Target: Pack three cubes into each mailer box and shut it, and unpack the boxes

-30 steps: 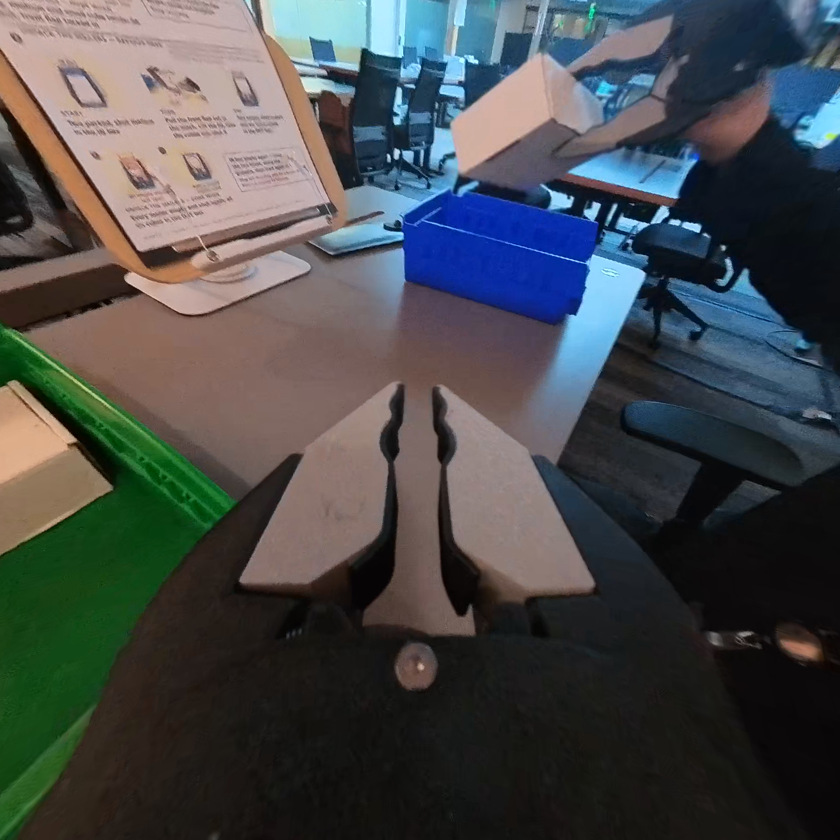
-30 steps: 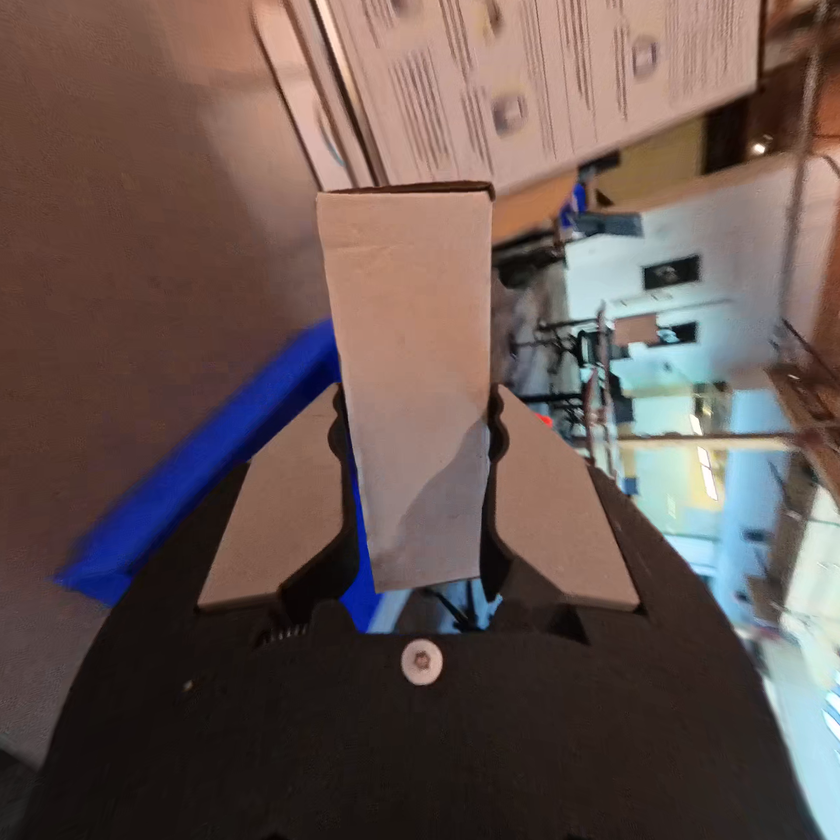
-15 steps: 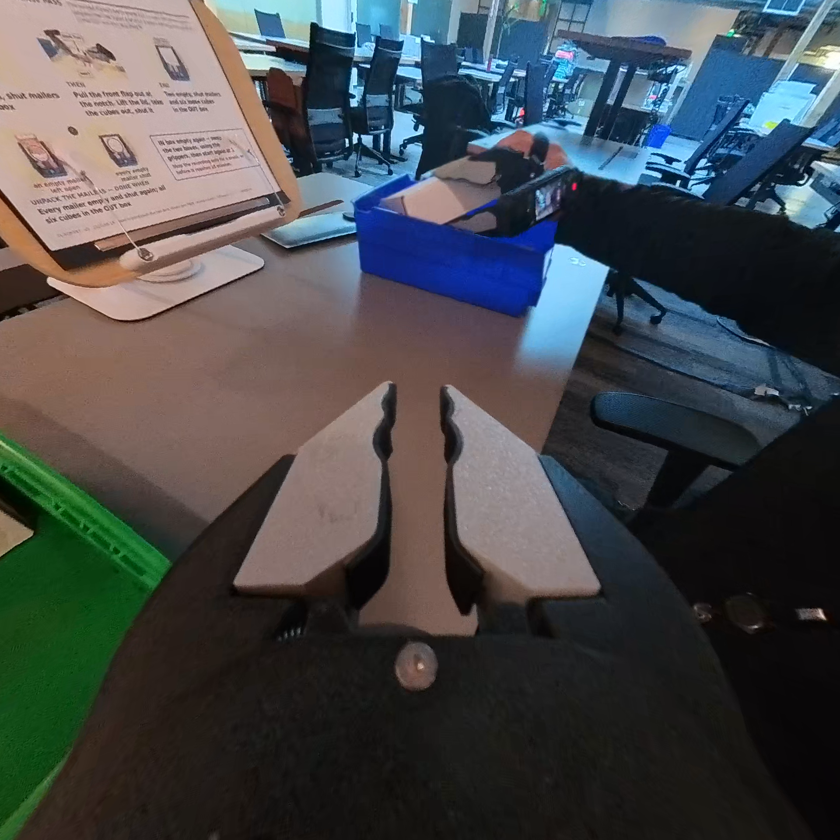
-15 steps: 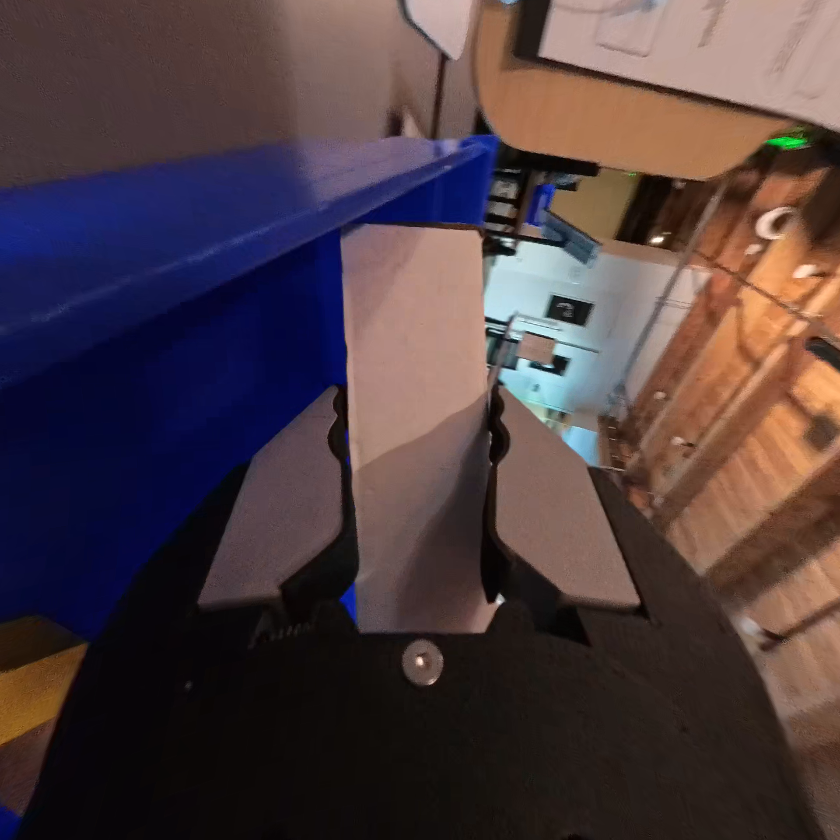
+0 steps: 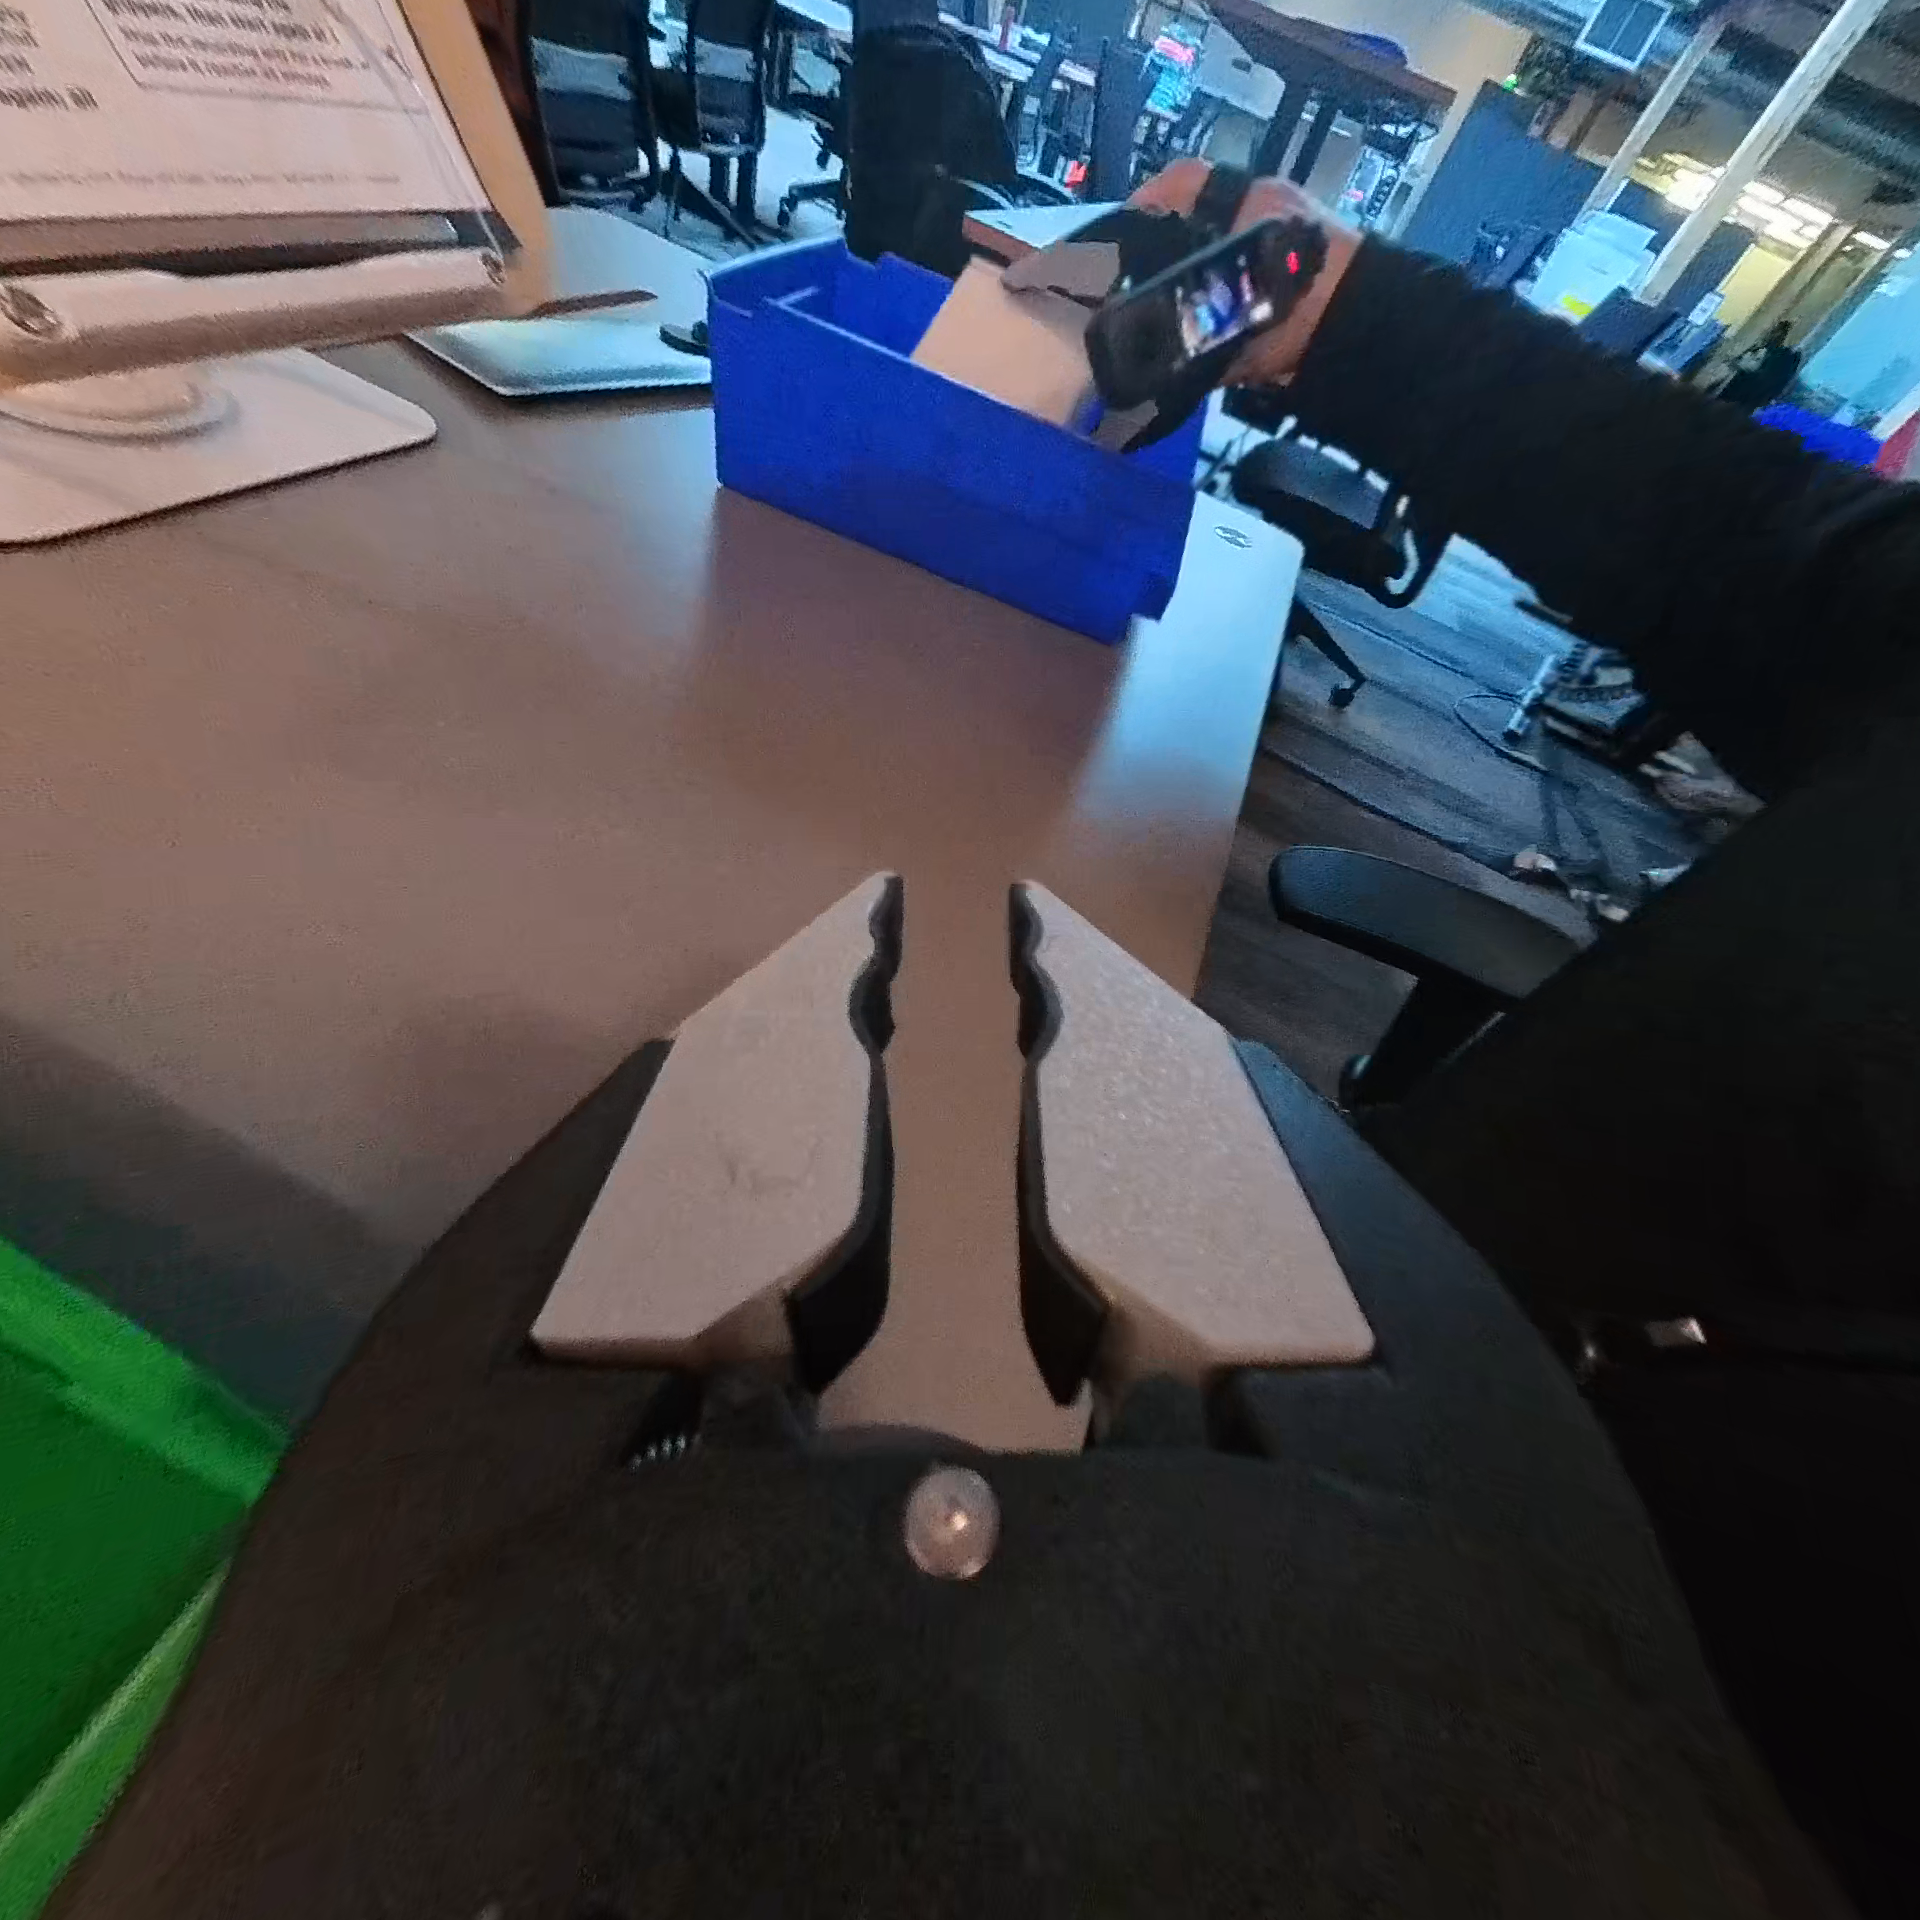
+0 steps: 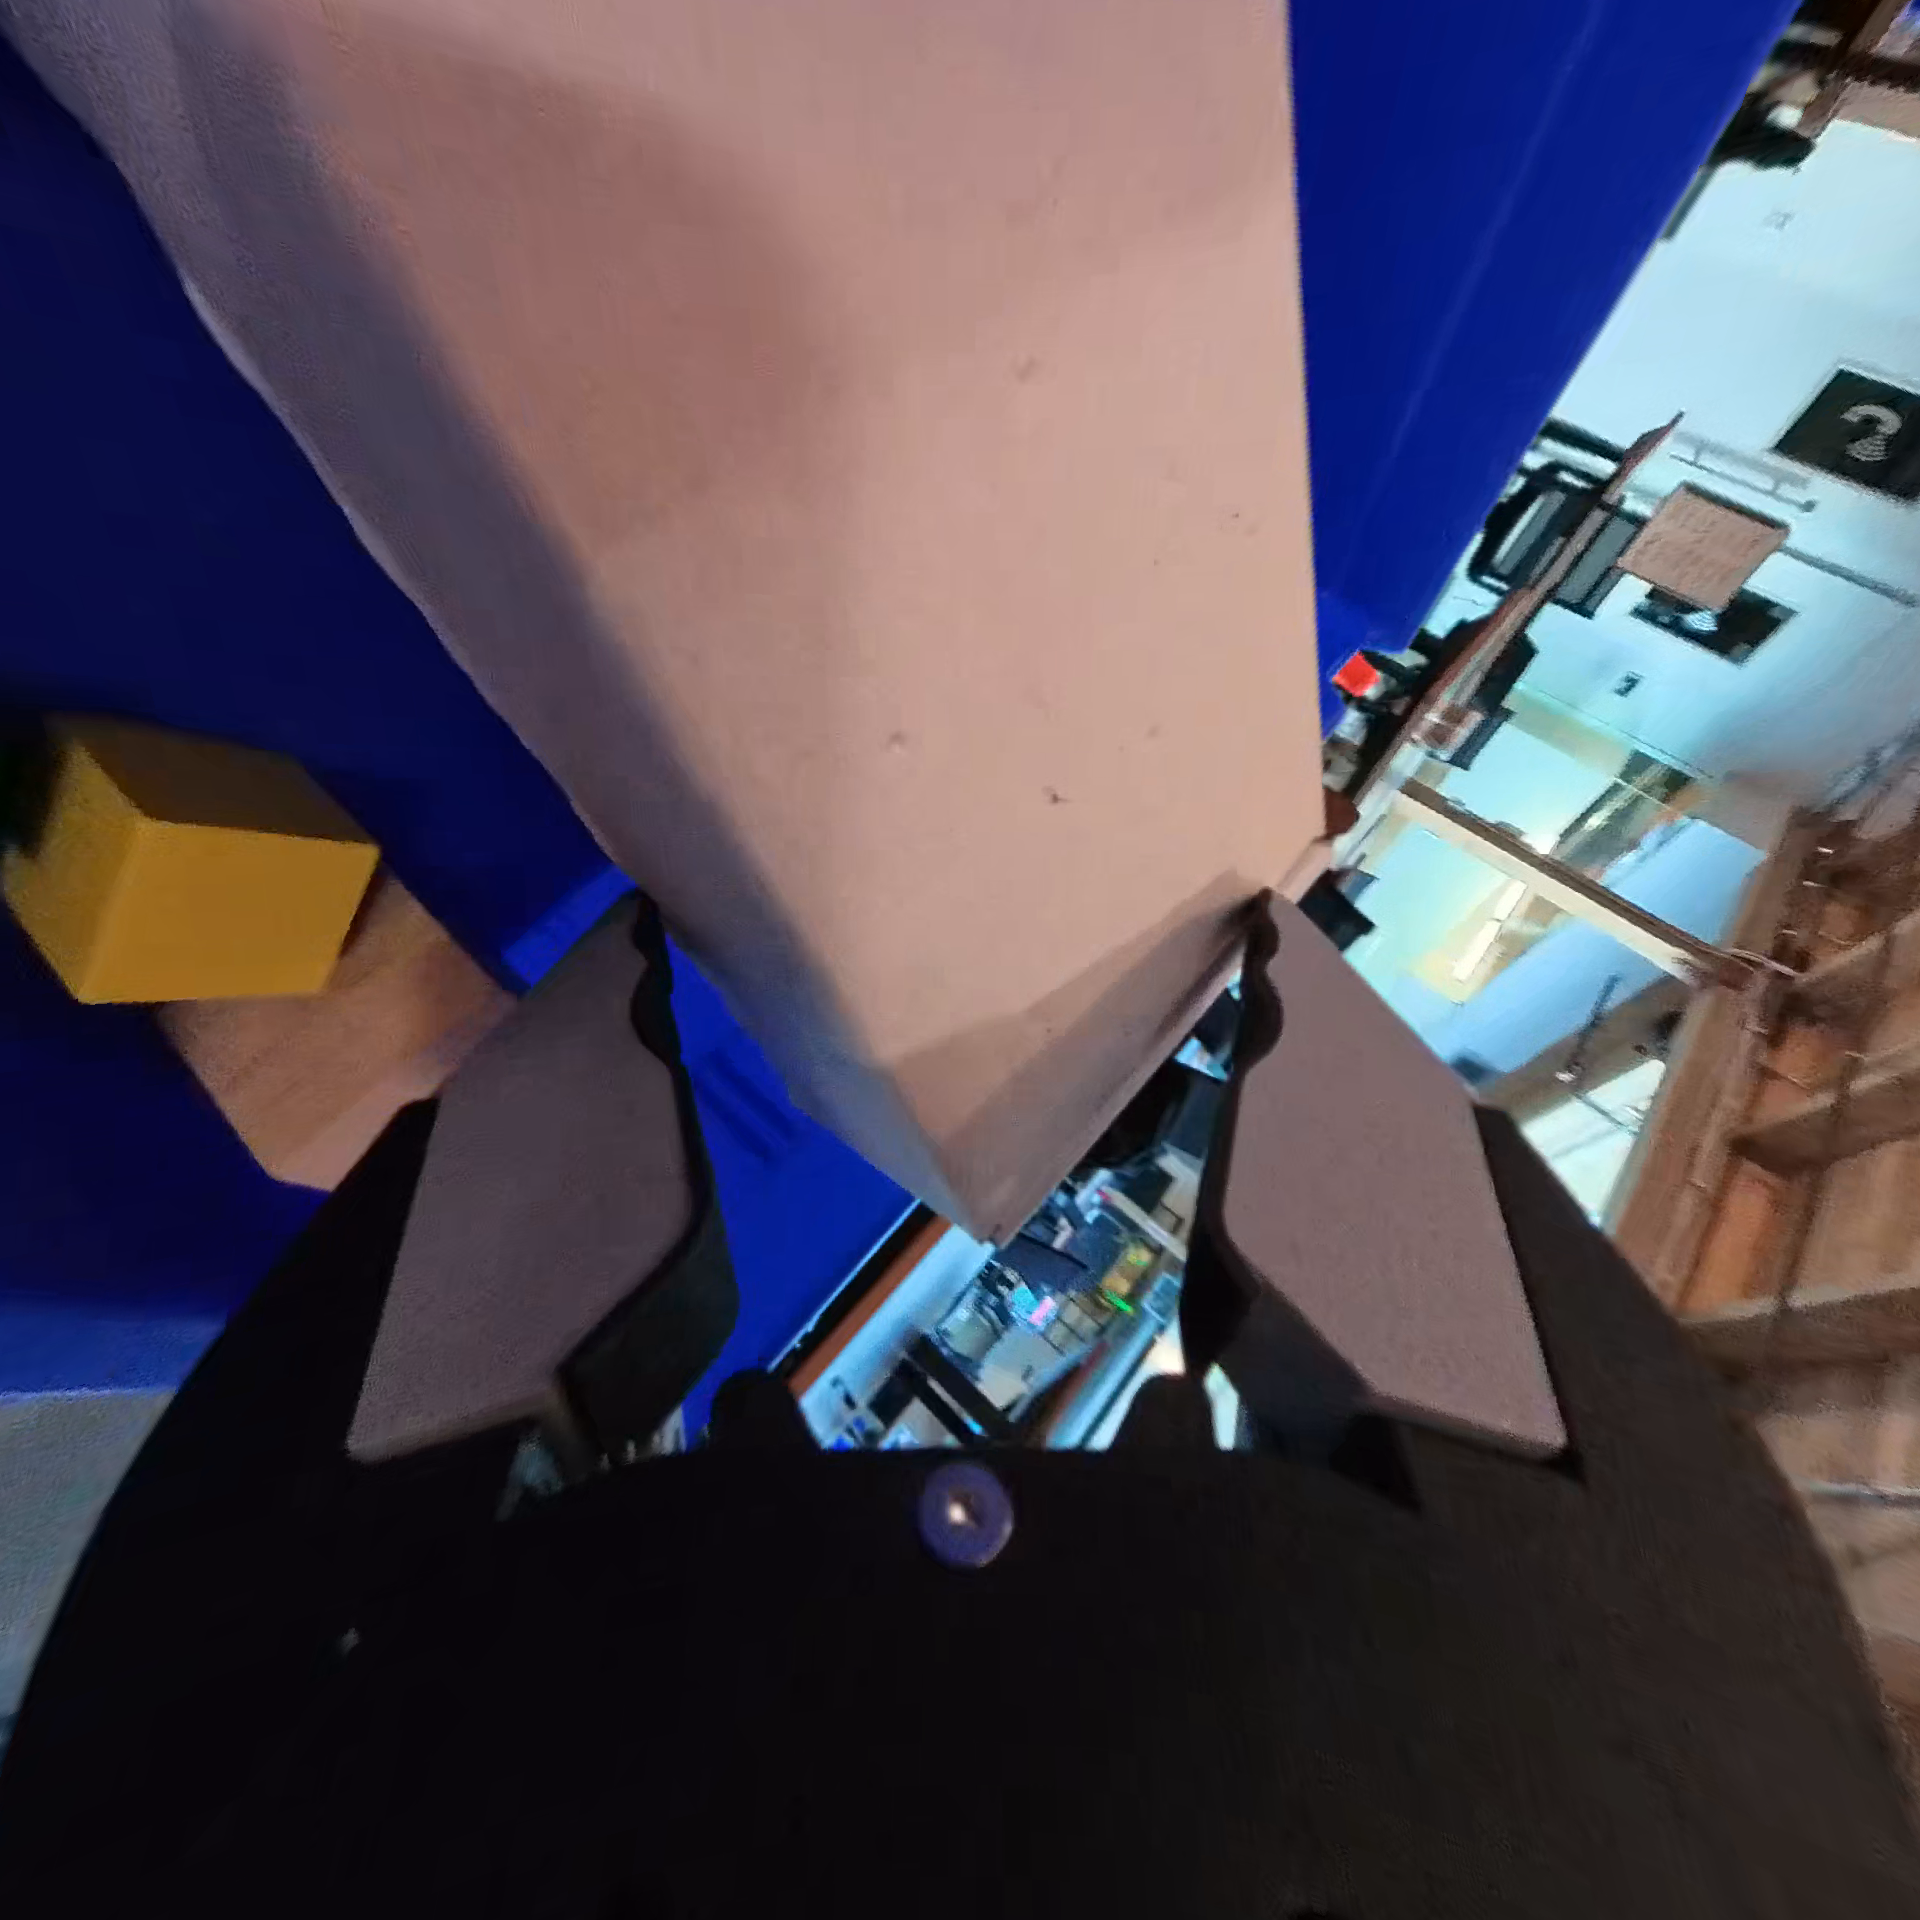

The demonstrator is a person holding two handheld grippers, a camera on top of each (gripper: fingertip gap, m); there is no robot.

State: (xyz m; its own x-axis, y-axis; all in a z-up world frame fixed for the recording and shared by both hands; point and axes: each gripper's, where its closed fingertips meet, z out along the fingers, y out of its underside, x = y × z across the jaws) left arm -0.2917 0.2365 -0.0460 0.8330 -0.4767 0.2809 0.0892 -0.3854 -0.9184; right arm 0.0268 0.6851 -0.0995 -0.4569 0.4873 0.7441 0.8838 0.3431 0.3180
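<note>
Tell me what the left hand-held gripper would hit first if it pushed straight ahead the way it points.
Probably nothing at first: the left hand-held gripper points across bare tabletop. Farther along, the blue bin lies roughly ahead, though height and depth are unclear.

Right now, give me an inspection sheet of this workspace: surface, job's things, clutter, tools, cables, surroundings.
Surface: brown table, bare in the middle.
Job's things: white mailer box tilted inside the blue bin at the far right; a yellow cube lies in that bin; green bin at the near left.
Clutter: document stand with a printed sheet; flat grey slab behind it.
Tools: left tool over the table, fingers slightly apart, empty; right tool wide open, the mailer box's corner between its fingers, not clamped.
Cables: some on the floor to the right of the table.
Surroundings: open office with office chairs and desks.
</note>
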